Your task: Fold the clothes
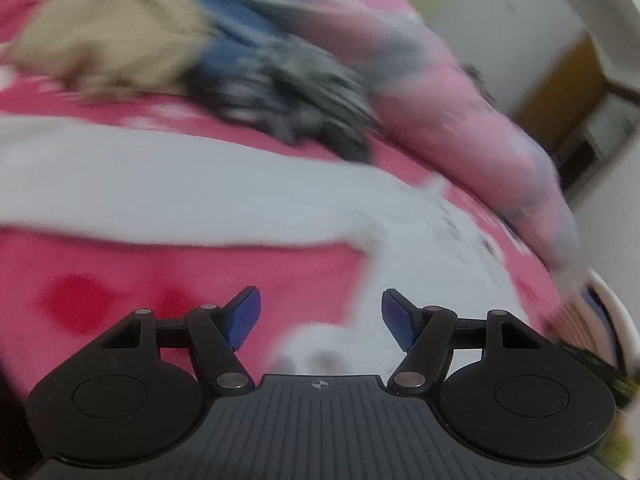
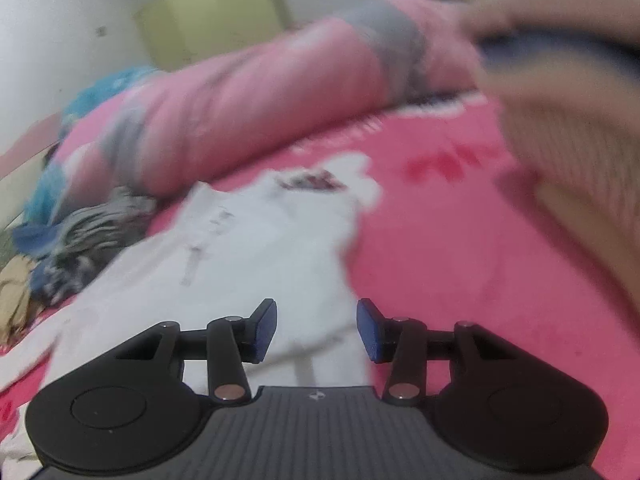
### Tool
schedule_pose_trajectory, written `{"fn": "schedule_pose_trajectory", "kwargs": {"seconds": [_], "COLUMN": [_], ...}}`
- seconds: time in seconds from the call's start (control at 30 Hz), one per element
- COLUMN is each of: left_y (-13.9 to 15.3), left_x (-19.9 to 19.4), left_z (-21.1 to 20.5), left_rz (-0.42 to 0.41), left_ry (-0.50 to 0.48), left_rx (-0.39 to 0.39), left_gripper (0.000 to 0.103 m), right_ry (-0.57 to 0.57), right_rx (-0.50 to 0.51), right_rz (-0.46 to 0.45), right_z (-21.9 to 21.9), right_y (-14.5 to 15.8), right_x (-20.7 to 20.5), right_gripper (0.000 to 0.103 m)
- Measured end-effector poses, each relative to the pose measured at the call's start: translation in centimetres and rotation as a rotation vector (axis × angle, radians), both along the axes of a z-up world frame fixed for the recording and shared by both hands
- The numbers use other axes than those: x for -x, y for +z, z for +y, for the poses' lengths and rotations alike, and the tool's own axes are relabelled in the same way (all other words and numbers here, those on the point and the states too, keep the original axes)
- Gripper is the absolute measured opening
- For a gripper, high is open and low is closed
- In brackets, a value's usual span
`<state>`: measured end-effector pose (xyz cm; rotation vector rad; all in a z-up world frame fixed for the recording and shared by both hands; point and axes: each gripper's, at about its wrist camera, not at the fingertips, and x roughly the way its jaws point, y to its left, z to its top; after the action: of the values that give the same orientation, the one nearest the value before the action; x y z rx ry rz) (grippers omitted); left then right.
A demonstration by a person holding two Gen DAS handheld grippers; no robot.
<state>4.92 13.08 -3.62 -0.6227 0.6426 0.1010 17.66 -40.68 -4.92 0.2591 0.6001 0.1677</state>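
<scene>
**Desk:** What does the frame show?

**Photographer:** A white garment (image 2: 256,240) spread on a pink bedcover (image 2: 460,248), with both handheld grippers above its near end. The left gripper (image 1: 321,320) has its blue pads apart and nothing between them; white cloth lies under the gap. The right gripper (image 2: 316,330) is likewise spread and empty, sitting over the garment's right edge where white meets pink.

**Desk:** Anything else on the bed?

**Photographer:** A heap of clothes (image 1: 224,68) at the far side, tan, blue and a black-and-white piece, well apart from the white one. A rolled pink quilt (image 2: 260,92) runs along the back. Both views are smeared by motion, so the garment's outline is hard to read, and I cannot tell a sleeve from a hem.

**Desk:** Which step is this?

**Photographer:** My reading: the white piece is the one being worked on, and it looks mostly flat rather than stacked. Empty claws over cloth fit either coming in to take hold or just having let go after smoothing or a fold. The blur will not settle which.

**Desk:** And a next move?

**Photographer:** Any fold would call for each claw to pinch one layer at an edge or corner, both lifting evenly so the cloth does not bunch.
</scene>
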Motion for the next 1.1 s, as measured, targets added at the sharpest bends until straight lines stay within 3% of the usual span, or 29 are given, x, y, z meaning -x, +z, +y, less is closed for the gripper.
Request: {"fn": "schedule_pose_trajectory", "kwargs": {"seconds": [0.17,0.23,0.37,0.53,0.73,0.9,1.1], "left_y": [-1.1,-2.0,-3.5,-4.6,-5.0,-5.3,-2.1], "left_x": [4.6,6.1,8.1,8.6,9.0,9.1,7.4], "left_z": [5.1,7.0,10.6,13.5,15.2,16.3,15.1], "left_rz": [-0.025,-0.043,-0.08,-0.136,-0.183,-0.193,-0.263], "left_ry": [0.219,0.307,0.472,0.571,0.672,0.708,0.644], "left_rx": [-0.045,0.012,0.114,0.199,0.221,0.194,0.034], "left_gripper": [0.067,0.067,0.067,0.065,0.045,0.005,0.003], "right_ry": [0.039,0.051,0.152,0.252,0.385,0.527,0.547], "right_rx": [-0.001,-0.016,-0.126,-0.12,-0.096,-0.05,-0.162], "right_rz": [-0.013,-0.012,0.021,0.042,0.058,0.022,0.067], "right_z": [6.2,8.8,14.3,20.5,27.8,35.4,38.0], "right_y": [4.5,6.1,5.9,5.2,4.4,4.3,3.4], "right_x": [1.7,2.4,3.4,3.4,2.8,1.6,0.8], "right_gripper": [0.049,0.049,0.049,0.049,0.049,0.049,0.048]}}
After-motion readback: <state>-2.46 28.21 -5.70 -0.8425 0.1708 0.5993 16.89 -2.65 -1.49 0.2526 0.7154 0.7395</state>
